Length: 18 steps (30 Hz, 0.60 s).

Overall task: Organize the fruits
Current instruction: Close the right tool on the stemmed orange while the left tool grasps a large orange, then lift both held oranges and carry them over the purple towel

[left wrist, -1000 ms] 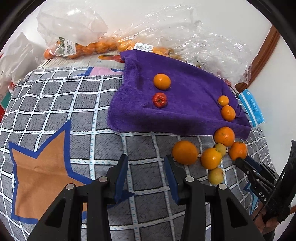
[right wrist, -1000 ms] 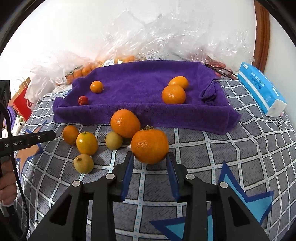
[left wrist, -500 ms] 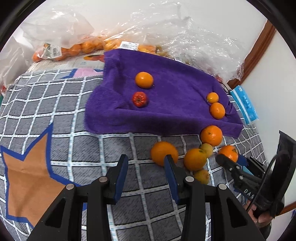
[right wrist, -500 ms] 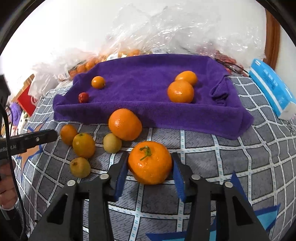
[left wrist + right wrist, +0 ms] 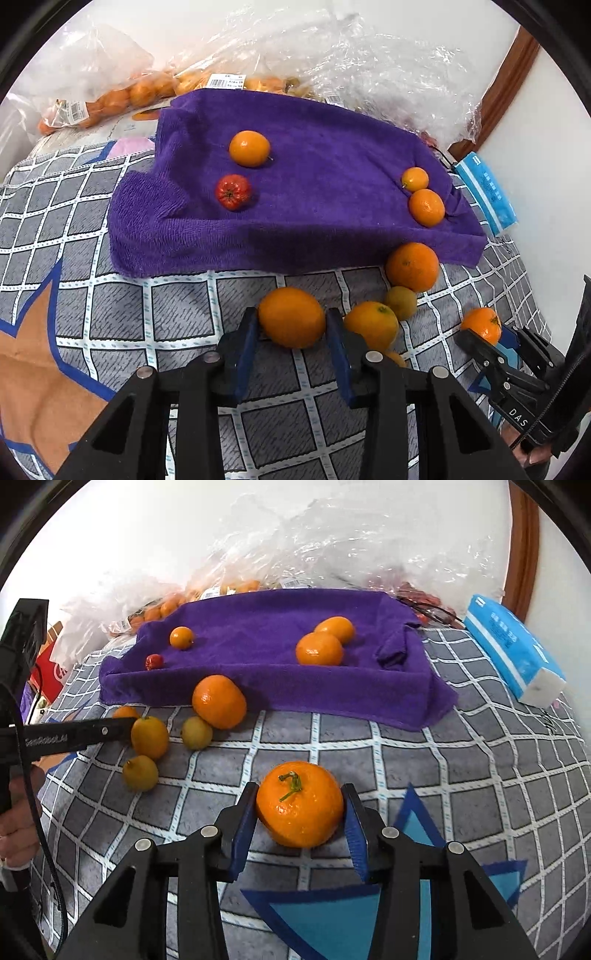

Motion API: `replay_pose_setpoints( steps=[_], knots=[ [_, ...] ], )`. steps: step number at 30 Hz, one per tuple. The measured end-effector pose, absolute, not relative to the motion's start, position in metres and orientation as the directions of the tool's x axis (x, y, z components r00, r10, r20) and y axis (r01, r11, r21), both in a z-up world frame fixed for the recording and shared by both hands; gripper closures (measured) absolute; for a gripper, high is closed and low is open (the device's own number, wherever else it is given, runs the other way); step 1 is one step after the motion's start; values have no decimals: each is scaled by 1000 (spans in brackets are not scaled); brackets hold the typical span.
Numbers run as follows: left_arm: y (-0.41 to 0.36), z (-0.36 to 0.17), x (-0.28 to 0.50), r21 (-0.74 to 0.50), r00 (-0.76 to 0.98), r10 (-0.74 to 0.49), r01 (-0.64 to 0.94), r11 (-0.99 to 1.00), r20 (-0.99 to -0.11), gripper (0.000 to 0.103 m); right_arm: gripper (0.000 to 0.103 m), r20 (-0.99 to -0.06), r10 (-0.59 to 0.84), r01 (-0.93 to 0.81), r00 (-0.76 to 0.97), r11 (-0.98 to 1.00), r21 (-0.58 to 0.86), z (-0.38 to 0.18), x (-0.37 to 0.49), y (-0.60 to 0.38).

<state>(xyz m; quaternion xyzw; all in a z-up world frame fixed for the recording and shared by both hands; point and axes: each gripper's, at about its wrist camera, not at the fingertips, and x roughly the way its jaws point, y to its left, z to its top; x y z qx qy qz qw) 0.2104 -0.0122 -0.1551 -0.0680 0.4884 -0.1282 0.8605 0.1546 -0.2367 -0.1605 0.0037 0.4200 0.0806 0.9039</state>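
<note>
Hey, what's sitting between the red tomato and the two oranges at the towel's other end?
Nothing: bare purple towel runs from the red tomato to the two oranges. The left wrist view shows it most clearly.

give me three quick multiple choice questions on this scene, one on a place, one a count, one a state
1. Where is the red fruit? A on the purple towel; B on the checked cloth; C in a bag
2. How many fruits lie on the towel? A two; B four; C six
3. The stemmed orange is: A stem up; B stem down; C cut in half

1 A, purple pile surrounds it. 2 B, one red and three orange. 3 A, its green stem shows on top.
</note>
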Motion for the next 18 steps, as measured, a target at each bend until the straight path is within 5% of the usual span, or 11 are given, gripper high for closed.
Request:
replay_pose_setpoints(
  steps=[18],
  knots=[
    [13, -124, 172, -239, 556, -252, 97, 966, -792, 68, 59, -727, 129, -125, 675, 990, 60, -133, 138, -225]
  ],
)
